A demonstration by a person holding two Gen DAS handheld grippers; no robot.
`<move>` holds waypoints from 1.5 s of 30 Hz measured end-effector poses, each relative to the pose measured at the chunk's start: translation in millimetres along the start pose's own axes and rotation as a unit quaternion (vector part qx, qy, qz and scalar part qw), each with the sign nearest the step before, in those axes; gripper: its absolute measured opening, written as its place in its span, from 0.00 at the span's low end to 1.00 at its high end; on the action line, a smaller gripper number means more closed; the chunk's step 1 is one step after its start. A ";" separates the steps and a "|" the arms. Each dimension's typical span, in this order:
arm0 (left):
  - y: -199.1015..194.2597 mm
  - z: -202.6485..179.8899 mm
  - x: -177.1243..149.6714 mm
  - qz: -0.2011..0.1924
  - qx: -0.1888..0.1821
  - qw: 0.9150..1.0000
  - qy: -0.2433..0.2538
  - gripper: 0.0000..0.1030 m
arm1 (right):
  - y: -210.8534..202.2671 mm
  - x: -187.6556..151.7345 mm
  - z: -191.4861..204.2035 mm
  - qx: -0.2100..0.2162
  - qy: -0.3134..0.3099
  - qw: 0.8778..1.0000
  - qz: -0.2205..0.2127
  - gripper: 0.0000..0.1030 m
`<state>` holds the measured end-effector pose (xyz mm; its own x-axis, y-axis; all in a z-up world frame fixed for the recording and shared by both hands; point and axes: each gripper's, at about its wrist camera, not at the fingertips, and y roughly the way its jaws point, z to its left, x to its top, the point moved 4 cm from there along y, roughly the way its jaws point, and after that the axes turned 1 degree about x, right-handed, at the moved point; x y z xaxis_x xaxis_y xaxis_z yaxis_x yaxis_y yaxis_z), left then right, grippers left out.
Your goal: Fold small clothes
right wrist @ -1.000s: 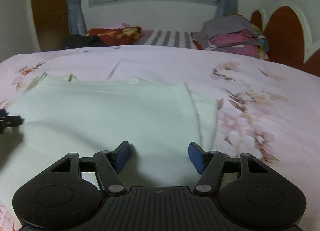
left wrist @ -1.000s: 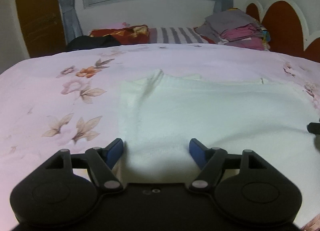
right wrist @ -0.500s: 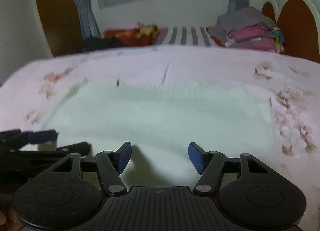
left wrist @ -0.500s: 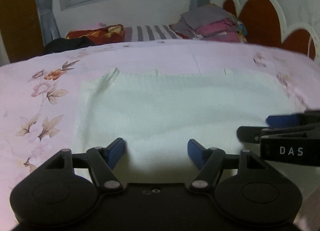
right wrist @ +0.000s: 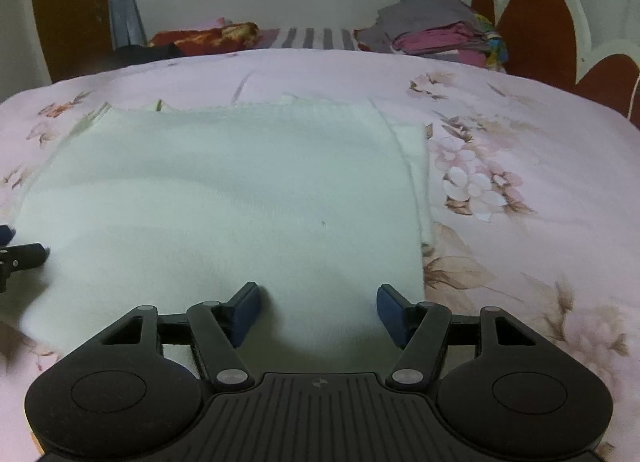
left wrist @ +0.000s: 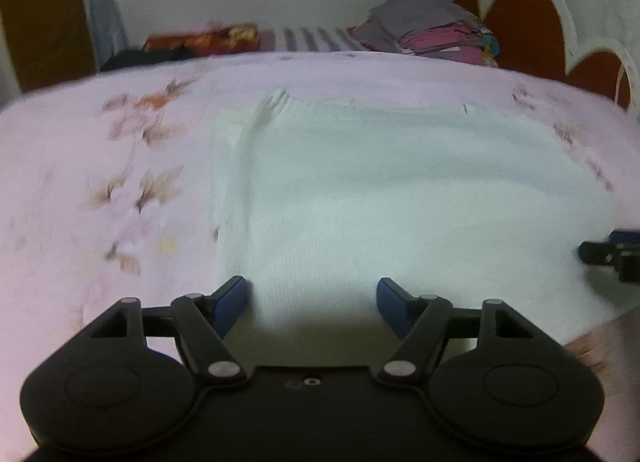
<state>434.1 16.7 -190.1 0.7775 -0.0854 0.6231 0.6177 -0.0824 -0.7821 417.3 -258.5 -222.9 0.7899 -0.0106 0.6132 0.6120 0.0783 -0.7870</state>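
Observation:
A white knit garment (left wrist: 400, 190) (right wrist: 224, 198) lies flat, folded into a rough rectangle, on the pink floral bedspread (left wrist: 100, 182) (right wrist: 520, 142). My left gripper (left wrist: 312, 298) hovers open over the garment's near left part, nothing between its blue pads. My right gripper (right wrist: 318, 308) hovers open over the garment's near right part, its jaws also empty. Each gripper's tip shows at the edge of the other view: the right gripper (left wrist: 608, 252) at the right edge, the left gripper (right wrist: 18, 254) at the left edge. A narrow folded strip runs down each side edge of the garment.
A stack of folded grey and pink clothes (right wrist: 436, 30) sits at the far right by the scalloped headboard (right wrist: 540, 22). A red patterned pillow (right wrist: 208, 36) and a striped one (right wrist: 312, 38) lie at the far edge. A window with curtains is behind.
Both grippers first swung toward each other over the garment, then apart again. The left view slid back left and the right view back right. Both jaws stayed open and empty.

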 end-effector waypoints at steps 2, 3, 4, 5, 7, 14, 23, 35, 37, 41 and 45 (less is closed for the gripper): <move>-9.2 2.6 -2.9 0.014 -0.020 0.999 -0.038 0.69 | -12.9 3.2 5.8 0.020 0.006 1.000 -0.017 0.62; -12.6 2.8 -5.5 0.021 -0.028 0.998 -0.051 0.69 | -16.9 4.1 10.6 0.027 0.007 0.999 -0.020 0.62; -15.9 3.1 -7.8 0.028 -0.037 0.997 -0.061 0.69 | -19.3 4.2 15.2 0.034 0.007 0.999 -0.021 0.62; -18.9 4.1 -10.6 0.034 -0.045 0.996 -0.071 0.69 | -19.6 5.0 19.8 0.041 0.008 0.999 -0.020 0.62; -24.4 6.6 -15.5 0.043 -0.052 0.994 -0.088 0.69 | -19.6 6.0 29.4 0.048 0.008 0.999 -0.019 0.62; -32.0 28.6 -35.7 0.074 -0.105 0.969 -0.212 0.69 | -21.5 5.6 51.3 0.067 0.011 0.998 -0.016 0.62; -5.7 45.0 -48.5 0.019 -0.171 0.919 -0.355 0.66 | -8.4 6.1 65.2 0.069 0.006 0.998 -0.010 0.62; 34.5 65.0 -47.7 -0.042 -0.175 0.872 -0.455 0.13 | 26.6 52.0 75.4 0.055 0.019 0.998 -0.040 0.61; 35.2 64.2 -47.7 -0.049 -0.174 0.875 -0.450 0.10 | 34.2 53.2 79.1 0.044 0.013 0.998 -0.044 0.61; 31.7 64.4 -49.0 -0.056 -0.172 0.875 -0.448 0.08 | 49.5 41.8 90.0 0.015 -0.043 0.998 -0.042 0.58; 23.9 61.1 -44.9 -0.072 -0.164 0.879 -0.441 0.07 | 49.9 38.1 89.7 0.014 -0.056 0.998 -0.040 0.58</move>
<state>421.2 79.2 -237.4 0.5725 0.7413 0.3504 0.7624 -0.3239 -0.5603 474.3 -165.6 -232.7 0.7279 0.0937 0.6792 0.6706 0.1087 -0.7338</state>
